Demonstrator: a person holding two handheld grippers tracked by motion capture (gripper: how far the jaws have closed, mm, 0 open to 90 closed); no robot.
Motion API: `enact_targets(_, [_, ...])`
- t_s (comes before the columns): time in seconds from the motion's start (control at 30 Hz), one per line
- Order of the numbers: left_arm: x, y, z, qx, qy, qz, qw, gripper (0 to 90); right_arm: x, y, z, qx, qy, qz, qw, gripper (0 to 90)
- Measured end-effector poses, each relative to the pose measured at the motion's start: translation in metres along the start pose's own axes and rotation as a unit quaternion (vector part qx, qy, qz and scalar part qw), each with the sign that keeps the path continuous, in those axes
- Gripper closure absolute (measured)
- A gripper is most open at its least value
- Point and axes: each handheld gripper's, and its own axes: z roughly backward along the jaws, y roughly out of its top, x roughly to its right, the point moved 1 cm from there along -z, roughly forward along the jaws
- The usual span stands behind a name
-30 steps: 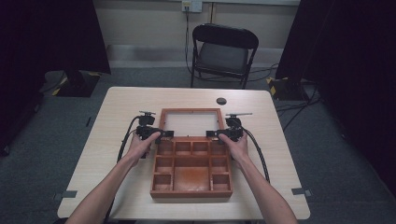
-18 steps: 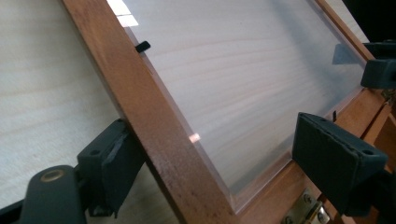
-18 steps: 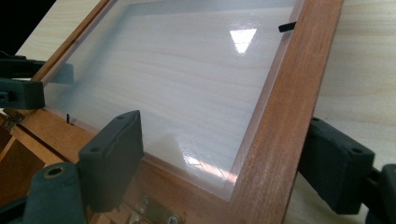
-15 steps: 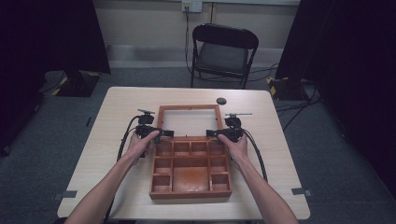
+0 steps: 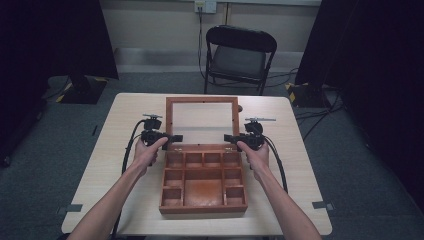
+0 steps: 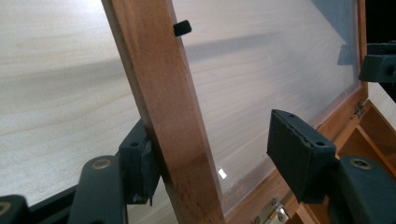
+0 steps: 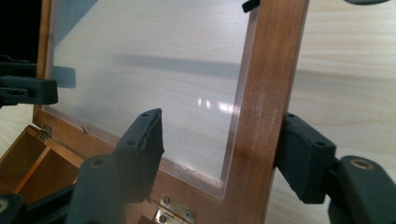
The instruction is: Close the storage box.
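On the pale table (image 5: pixel 125 200) sits the wooden box (image 5: pixel 204 194), open, its lid (image 5: pixel 202 103) swung up and back on brass hinges (image 7: pixel 175 215) — that lid is the landmark for everything else. It is a wooden frame around a clear pane (image 6: pixel 275 60), and it stands tilted back at the far edge of the compartment tray.

Left gripper (image 5: pixel 175 138) is at the lid's left rail, near the hinge end. From its own view the rail (image 6: pixel 163 116) runs up between the 2 black jaws: 1 pad touches the rail's outer face, the other stands off on the pane side with a clear gap. Its jaws have just been closing, the rail between them, yet they are not clamped on it.

Right gripper (image 5: pixel 227 138) mirrors it at the lid's right rail (image 7: pixel 261 116). 1 pad sits against the rail's outer edge, the other hangs over the pane, apart from the wood. These jaws too have just been closing around the rail — half-wide, no grip from both sides.

Below the lid, the tray's small compartments line the sides and top around 1 larger bay in the middle. Beyond the lid, off the table's far edge, stands a black chair (image 5: pixel 239 57). A small dark knob (image 6: pixel 182 28) sticks out near the top of the lid's left rail.
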Motion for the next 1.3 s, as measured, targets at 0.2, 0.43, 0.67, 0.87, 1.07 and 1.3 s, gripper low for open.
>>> enact_targets(0.2, [0.006, 0.003, 0.005, -0.001, 0.014, -0.010, 0.9999, 40.6, -0.005, 0.002, 0.005, 0.002, -0.017, 0.011, 0.9998, 40.5])
enact_targets(0.43, [0.006, 0.012, 0.013, 0.017, 0.013, -0.017, 0.9996, 44.2, -0.010, 0.006, 0.011, 0.010, -0.023, 0.010, 0.9996, 45.5])
enact_targets(0.67, [0.009, 0.014, 0.018, 0.018, 0.009, -0.030, 0.9993, 44.3, -0.014, 0.005, 0.017, 0.016, -0.020, 0.015, 0.9995, 45.8])
enact_targets(0.87, [0.014, 0.012, 0.026, 0.023, 0.004, -0.050, 0.9985, 44.7, -0.021, 0.002, 0.023, 0.014, -0.022, 0.034, 0.9991, 44.9])
enact_targets(1.07, [0.016, 0.012, 0.030, 0.031, 0.003, -0.054, 0.9980, 43.5, -0.025, -0.001, 0.026, 0.009, -0.019, 0.036, 0.9991, 40.8])
enact_targets(1.3, [0.021, 0.013, 0.040, 0.042, -0.008, -0.063, 0.9971, 43.3, -0.024, 0.002, 0.035, 0.018, 0.007, 0.021, 0.9996, 40.8])
